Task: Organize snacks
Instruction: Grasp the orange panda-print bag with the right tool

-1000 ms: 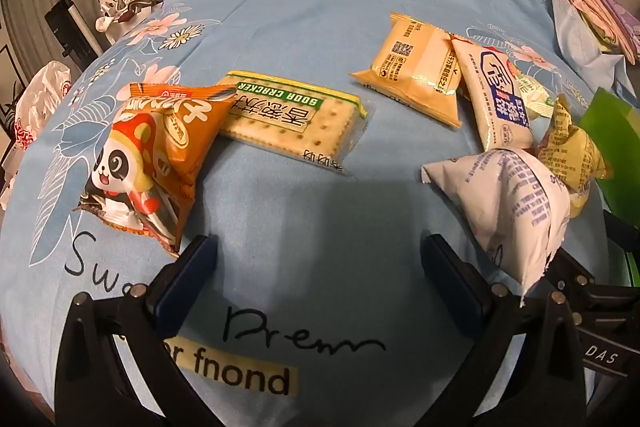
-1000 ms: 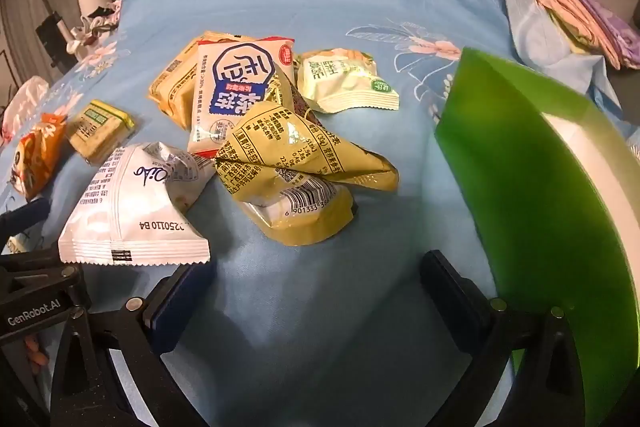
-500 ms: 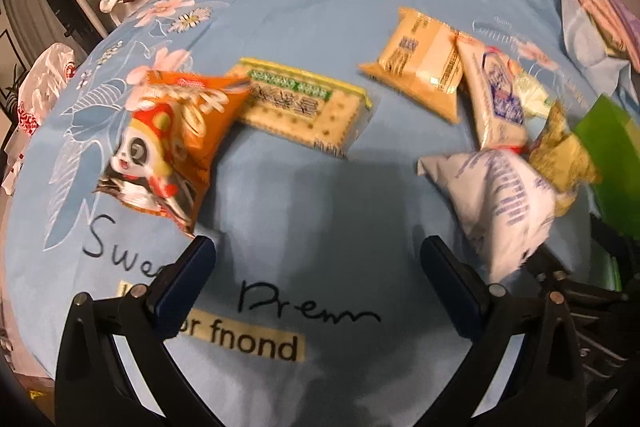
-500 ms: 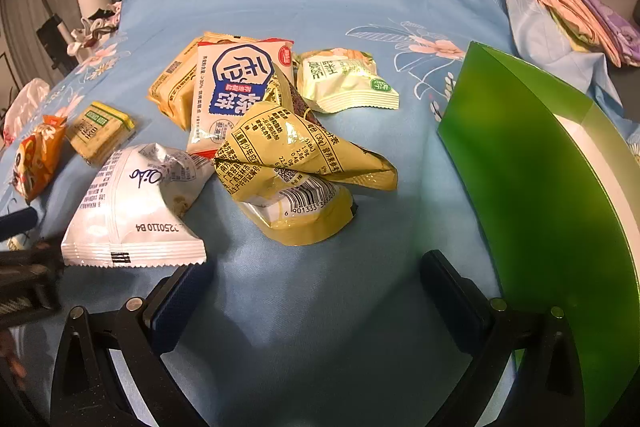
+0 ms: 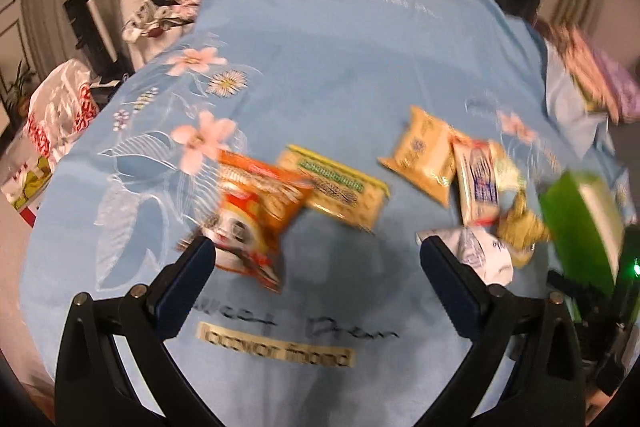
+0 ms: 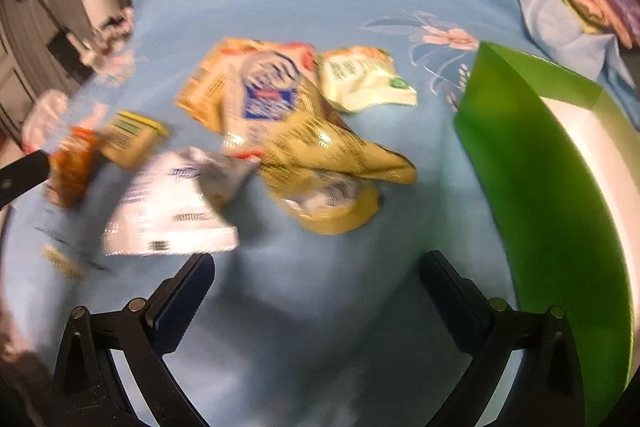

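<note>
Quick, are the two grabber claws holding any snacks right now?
Left gripper: open, holding nothing.
Right gripper: open, holding nothing.

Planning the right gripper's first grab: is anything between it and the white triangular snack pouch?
Nothing visible. The open right gripper faces bare blue bedsheet, with the white triangular snack pouch just ahead, left of its fingers.
</note>
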